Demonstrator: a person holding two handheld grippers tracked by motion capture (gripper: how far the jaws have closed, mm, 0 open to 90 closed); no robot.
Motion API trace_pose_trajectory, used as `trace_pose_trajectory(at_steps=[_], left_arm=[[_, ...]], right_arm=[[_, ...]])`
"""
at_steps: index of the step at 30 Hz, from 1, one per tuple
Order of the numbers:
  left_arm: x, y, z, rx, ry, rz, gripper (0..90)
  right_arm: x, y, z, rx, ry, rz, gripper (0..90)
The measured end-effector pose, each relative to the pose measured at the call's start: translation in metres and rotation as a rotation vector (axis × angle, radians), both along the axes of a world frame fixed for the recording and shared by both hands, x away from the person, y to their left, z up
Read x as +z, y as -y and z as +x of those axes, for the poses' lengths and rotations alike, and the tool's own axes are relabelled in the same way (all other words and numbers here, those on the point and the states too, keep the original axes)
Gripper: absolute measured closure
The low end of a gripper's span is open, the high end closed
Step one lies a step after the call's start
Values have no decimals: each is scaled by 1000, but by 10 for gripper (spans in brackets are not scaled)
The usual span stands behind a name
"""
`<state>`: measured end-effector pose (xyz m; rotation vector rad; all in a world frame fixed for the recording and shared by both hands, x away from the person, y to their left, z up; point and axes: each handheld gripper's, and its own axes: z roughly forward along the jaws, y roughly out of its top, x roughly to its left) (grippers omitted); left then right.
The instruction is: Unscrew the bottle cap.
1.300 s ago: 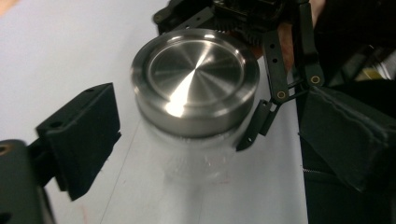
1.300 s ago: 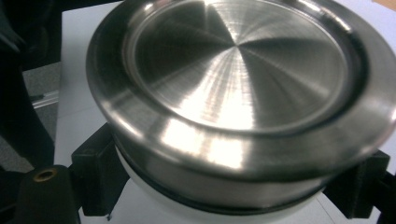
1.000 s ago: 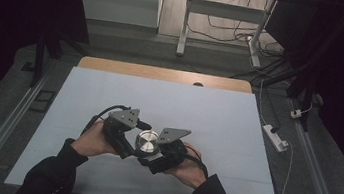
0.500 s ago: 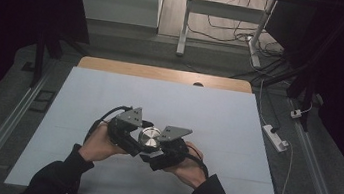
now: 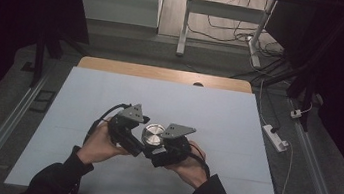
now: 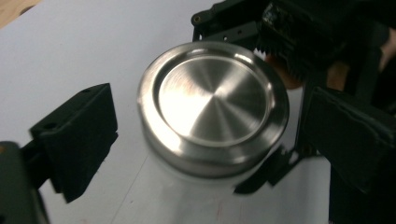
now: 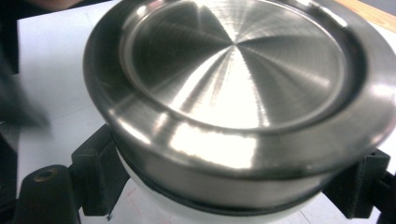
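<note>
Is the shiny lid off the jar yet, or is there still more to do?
Not off yet. The right gripper is clamped on the white jar below the shiny metal lid, so the holding part looks done. The left gripper has just been opening its jaws; they stand on either side of the lid without pressing it. The lid sits on the jar, so gripping, twisting and lifting it are probably left.

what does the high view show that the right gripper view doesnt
High view alone: both hands on the white table, the left gripper and right gripper meeting at the container, plus the floor and cables beyond.

Right gripper view alone: its black jaws clamped on the white body beneath the lid, and the dark seal line.

Both: the brushed steel lid and the white tabletop.
</note>
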<state>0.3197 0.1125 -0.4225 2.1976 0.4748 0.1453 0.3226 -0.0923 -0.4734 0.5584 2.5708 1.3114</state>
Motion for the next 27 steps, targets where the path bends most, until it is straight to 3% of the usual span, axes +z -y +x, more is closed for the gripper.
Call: trace_pose_trajectory(at_steps=[1,2,3,4,7,8,9,10,14,19,20,21,22,23,24,25,26,27], left_arm=[[1,-4,1,-30,6,-4,37],[2,-12,3,-95,1,-15,41],[2,-12,3,-95,1,-15,50],[2,-16,4,-142,7,-15,55],[1,-20,4,-209,8,-12,64],[-1,-19,4,-255,6,-10,76],[-1,-19,4,-255,6,-10,81],[-3,-17,3,-296,11,1,91],[-4,-14,1,-332,23,11,168],[-4,-13,0,-299,42,11,201],[-4,-11,0,-253,35,12,202],[-4,-11,0,-253,35,12,203],[-4,-7,-1,-197,28,22,203],[-4,-7,-1,-197,28,22,203],[-4,-2,-2,-139,28,32,203],[-4,-2,-2,-139,28,32,203],[-3,3,-3,-65,21,35,203],[-3,3,-3,-65,21,35,203]], right_arm=[[0,0,0,11,-3,1,150],[0,0,0,40,-12,4,151],[0,0,0,40,-12,4,151],[-1,-2,-2,88,-22,2,150],[-2,-4,-5,111,-29,-3,150],[-3,-7,-8,147,-33,-4,151],[-3,-7,-8,147,-33,-4,151],[-4,-10,-11,173,-36,-8,151],[-4,-11,-13,221,-27,-8,151],[-3,-11,-14,216,-24,-9,151],[-3,-10,-13,193,-17,-14,151],[-3,-10,-13,193,-17,-14,151],[-3,-10,-11,150,-26,-14,150],[-3,-10,-11,150,-26,-14,150],[-4,-9,-10,115,-24,-17,151],[-4,-9,-10,115,-24,-17,151],[-4,-8,-7,83,-18,-19,150],[-4,-8,-7,83,-18,-19,150]])
